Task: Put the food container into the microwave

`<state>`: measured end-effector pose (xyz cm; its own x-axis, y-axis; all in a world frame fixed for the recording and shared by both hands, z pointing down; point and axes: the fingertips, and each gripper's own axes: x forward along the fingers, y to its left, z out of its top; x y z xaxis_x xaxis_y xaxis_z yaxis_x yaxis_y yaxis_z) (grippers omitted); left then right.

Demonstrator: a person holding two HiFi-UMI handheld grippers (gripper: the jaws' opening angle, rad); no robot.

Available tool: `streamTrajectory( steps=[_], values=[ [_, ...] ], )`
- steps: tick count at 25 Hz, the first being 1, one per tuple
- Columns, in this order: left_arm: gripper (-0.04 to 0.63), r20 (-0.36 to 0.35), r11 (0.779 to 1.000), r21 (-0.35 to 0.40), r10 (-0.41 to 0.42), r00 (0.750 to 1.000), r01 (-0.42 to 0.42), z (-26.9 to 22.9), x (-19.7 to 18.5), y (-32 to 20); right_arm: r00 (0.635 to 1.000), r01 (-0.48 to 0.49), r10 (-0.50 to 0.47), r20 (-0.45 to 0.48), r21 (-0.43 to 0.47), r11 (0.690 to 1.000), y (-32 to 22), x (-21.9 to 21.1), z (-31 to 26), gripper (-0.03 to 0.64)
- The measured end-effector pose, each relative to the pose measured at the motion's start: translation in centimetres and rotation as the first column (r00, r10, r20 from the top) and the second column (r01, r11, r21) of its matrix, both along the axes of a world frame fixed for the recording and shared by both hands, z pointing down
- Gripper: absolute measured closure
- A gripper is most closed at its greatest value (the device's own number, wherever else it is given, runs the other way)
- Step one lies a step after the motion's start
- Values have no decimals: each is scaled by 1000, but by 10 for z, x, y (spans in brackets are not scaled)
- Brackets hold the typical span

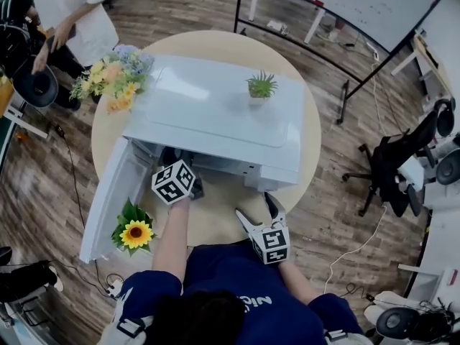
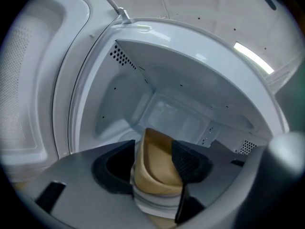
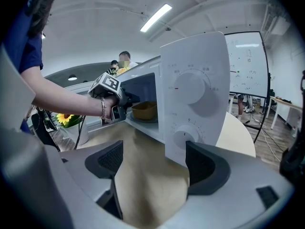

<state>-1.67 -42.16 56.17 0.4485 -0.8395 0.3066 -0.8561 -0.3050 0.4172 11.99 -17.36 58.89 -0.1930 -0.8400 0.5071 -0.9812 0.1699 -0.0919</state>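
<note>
The white microwave stands on the round table with its door swung open to the left. The tan food container sits on the glass plate inside the cavity. My left gripper reaches into the opening, and its jaws stand open around the container without squeezing it. In the right gripper view the container rests just past the left gripper. My right gripper hovers open and empty over the table in front of the control panel.
A small potted plant stands on the microwave's top. A flower bouquet is at the table's back left, a sunflower pot by the open door. A person stands at the far left; an office chair is to the right.
</note>
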Motion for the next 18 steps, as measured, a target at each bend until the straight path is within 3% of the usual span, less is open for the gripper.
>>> streamTrajectory(
  steps=[6,13,18],
  values=[
    [319,49,998,32,44,998,-46,-9,4,21,1000,-5,5,14,5,1000,0,-1,-1,195],
    [319,69,988,93,119,991,-125,-30,8,67,999,-17,16,34,26,1000,0,-2,-6,186],
    [319,105,971,121,191,976,-204,-37,9,108,999,29,-31,33,60,998,0,-20,-13,192]
  ],
)
